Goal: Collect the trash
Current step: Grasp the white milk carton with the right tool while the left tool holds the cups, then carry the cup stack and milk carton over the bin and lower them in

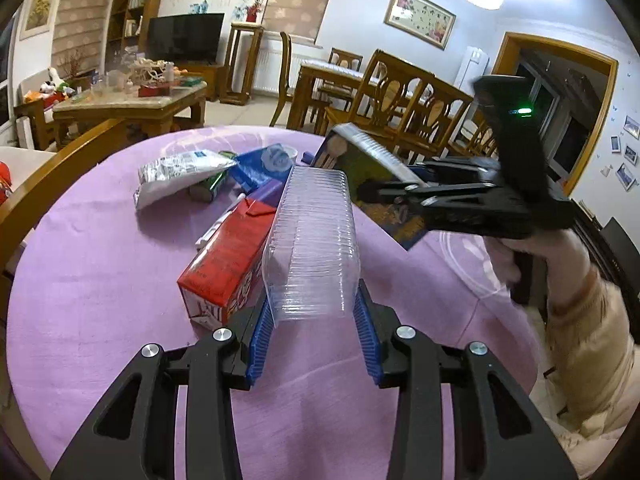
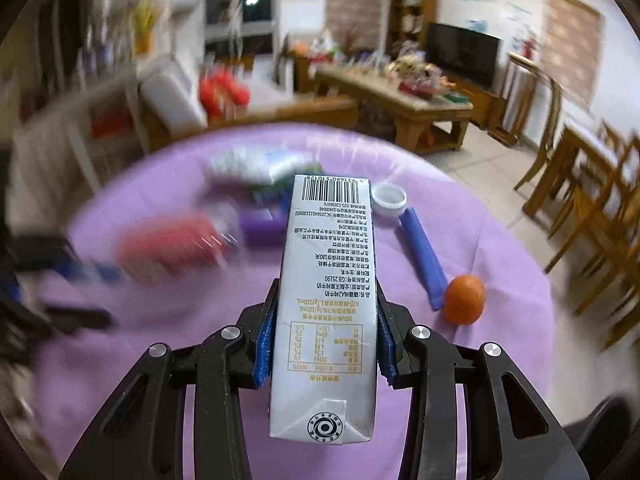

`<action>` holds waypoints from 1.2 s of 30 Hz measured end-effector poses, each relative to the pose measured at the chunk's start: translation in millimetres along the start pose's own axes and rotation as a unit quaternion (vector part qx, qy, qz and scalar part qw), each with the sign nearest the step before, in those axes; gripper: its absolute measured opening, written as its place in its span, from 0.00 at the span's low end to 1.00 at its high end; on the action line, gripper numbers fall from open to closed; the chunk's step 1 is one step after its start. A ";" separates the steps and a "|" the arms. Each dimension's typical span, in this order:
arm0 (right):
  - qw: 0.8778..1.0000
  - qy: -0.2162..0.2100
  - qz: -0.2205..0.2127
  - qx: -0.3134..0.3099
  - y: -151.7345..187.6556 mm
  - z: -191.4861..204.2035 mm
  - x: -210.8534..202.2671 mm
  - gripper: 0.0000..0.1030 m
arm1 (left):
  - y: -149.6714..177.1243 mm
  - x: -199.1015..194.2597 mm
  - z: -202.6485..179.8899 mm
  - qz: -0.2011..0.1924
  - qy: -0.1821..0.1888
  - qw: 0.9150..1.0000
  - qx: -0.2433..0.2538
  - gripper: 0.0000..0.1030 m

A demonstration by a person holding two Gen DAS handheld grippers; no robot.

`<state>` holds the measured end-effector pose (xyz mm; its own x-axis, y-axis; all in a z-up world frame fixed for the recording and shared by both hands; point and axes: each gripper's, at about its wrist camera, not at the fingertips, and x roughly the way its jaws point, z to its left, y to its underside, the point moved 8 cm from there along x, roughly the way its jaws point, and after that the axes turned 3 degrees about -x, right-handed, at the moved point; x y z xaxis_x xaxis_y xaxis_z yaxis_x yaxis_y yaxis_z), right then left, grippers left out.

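Observation:
My left gripper is shut on a clear ribbed plastic container, held above the purple tablecloth. My right gripper is shut on a white milk carton; the carton and right gripper also show at the right of the left wrist view, lifted over the table. On the cloth lie a red carton, a white plastic bag, a blue wrapper and a purple box.
A blue stick pack, an orange and a white cap lie at the right of the round table. A wooden chair back stands at its left edge. Dining chairs and a coffee table stand beyond.

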<state>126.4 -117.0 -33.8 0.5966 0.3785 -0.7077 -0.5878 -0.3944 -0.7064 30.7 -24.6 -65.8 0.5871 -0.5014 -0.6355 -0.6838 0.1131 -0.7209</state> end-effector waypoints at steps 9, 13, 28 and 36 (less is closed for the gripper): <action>0.969 -0.051 -0.158 0.182 16.9 -8.5 -97.5 0.39 | -13.2 -1.2 -22.4 -0.035 0.007 0.999 -0.004 0.37; 0.954 -0.034 -0.194 0.225 39.3 -32.6 -134.5 0.40 | -20.4 3.8 -47.5 -0.045 0.016 0.999 0.008 0.37; 0.910 0.099 -0.265 0.305 138.7 -142.1 -249.3 0.40 | -46.0 40.3 -178.1 -0.055 0.077 0.992 0.086 0.37; 0.877 0.148 -0.288 0.356 205.1 -199.0 -297.6 0.40 | -47.2 67.5 -240.4 -0.044 0.112 0.985 0.124 0.37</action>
<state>-63.0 -477.2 34.5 0.9603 0.0680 -0.2707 -0.2714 0.4534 -0.8490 -1.5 -270.0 -8.3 0.5102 -0.6919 -0.5109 -0.4908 0.2535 -0.8335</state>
